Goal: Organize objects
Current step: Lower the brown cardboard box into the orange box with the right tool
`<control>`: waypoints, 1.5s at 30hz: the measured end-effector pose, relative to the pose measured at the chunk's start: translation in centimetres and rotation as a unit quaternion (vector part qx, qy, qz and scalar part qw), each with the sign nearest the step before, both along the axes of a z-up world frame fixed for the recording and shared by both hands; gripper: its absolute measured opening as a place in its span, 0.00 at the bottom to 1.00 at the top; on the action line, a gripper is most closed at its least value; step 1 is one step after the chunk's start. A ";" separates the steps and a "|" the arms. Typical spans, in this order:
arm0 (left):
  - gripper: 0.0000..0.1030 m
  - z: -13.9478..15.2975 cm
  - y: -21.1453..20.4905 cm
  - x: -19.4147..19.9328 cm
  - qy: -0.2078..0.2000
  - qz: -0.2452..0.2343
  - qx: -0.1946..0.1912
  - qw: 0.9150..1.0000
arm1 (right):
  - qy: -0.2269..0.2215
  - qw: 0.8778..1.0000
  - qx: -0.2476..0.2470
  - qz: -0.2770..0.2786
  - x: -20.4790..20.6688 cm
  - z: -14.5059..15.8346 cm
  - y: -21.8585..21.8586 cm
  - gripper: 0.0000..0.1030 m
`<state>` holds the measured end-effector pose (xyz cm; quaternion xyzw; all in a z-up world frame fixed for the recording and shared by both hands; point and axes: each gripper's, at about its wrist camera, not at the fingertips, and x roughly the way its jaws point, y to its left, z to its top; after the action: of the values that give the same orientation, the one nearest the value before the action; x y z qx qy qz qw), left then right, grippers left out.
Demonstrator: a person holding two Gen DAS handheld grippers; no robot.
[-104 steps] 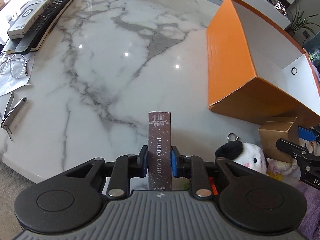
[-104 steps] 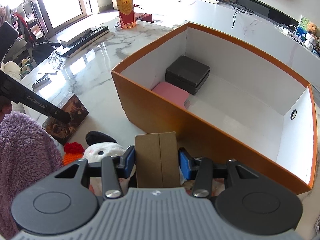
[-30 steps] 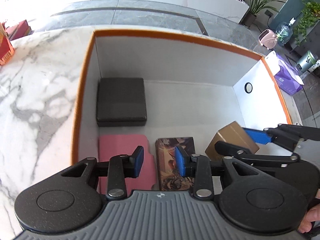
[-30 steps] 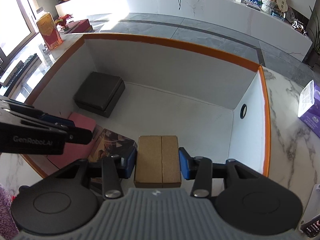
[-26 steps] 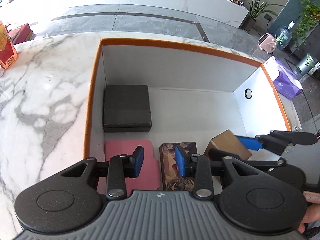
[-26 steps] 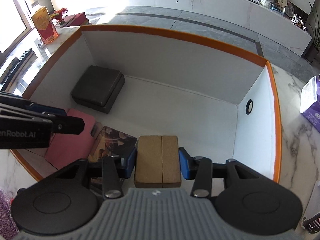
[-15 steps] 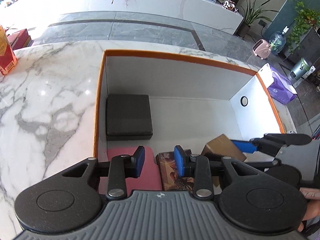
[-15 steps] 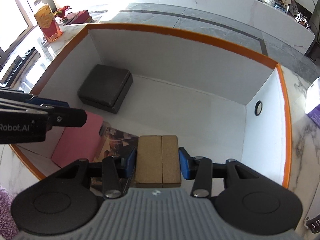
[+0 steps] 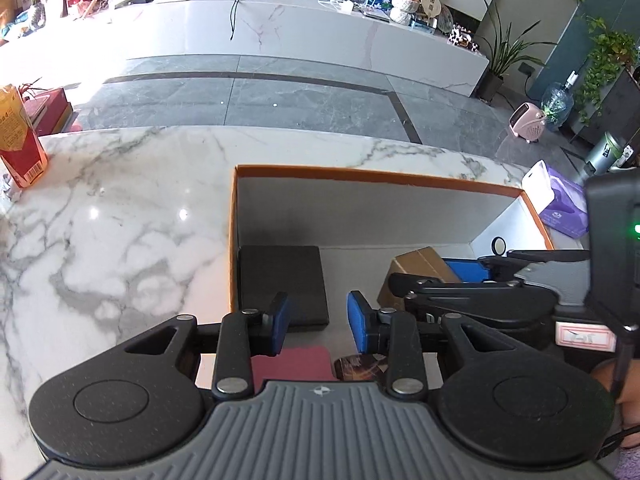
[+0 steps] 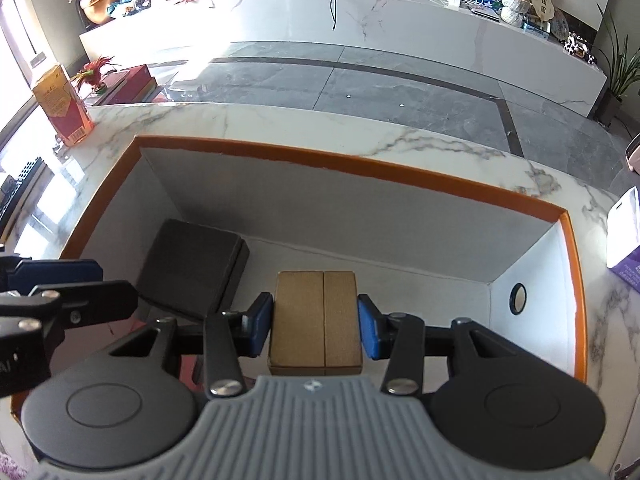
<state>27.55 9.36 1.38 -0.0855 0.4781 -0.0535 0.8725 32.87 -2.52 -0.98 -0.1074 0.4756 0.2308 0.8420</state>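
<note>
An orange box (image 9: 372, 173) (image 10: 344, 160) with white inner walls stands on the marble table. On its floor lie a black case (image 9: 280, 276) (image 10: 188, 268), a pink pad (image 9: 292, 364) and a dark photo-card box (image 9: 360, 366). My left gripper (image 9: 318, 326) hangs open above the box's near left part, nothing between its blue pads. My right gripper (image 10: 316, 326) is shut on a small gold-brown carton (image 10: 316, 320) (image 9: 420, 268), held over the inside of the box. In the left wrist view the right gripper (image 9: 472, 280) shows at the right with the carton.
A red and yellow carton (image 9: 18, 140) (image 10: 62, 112) stands at the table's far left. A purple tissue pack (image 9: 560, 204) (image 10: 626, 240) lies beyond the box's right wall. A round hole (image 10: 517, 298) pierces the right wall. Remote controls (image 10: 18, 188) lie at the left edge.
The left gripper has lifted and tilted up, so the photo-card box and pink pad slid toward the bottom of its view. The right gripper carried the gold-brown carton further over the box.
</note>
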 end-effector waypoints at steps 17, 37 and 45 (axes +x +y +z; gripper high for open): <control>0.36 -1.0 0.7 0.2 -0.002 0.001 -0.016 1.000 | 0.070 0.996 0.048 -0.040 2.7 -1.7 0.2 0.48; 0.36 -1.8 0.2 0.1 0.007 -0.005 -0.015 1.000 | 0.090 0.992 0.050 -0.070 3.5 -1.6 -3.7 0.48; 0.36 -1.6 -0.1 0.0 0.006 -0.009 -0.017 1.000 | 0.133 0.982 0.108 -0.080 3.8 -1.7 -4.0 0.46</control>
<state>27.53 9.29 -0.27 -0.0964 0.4827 -0.0690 0.8677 36.64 -6.53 -2.66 0.0537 0.5626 0.2246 0.7938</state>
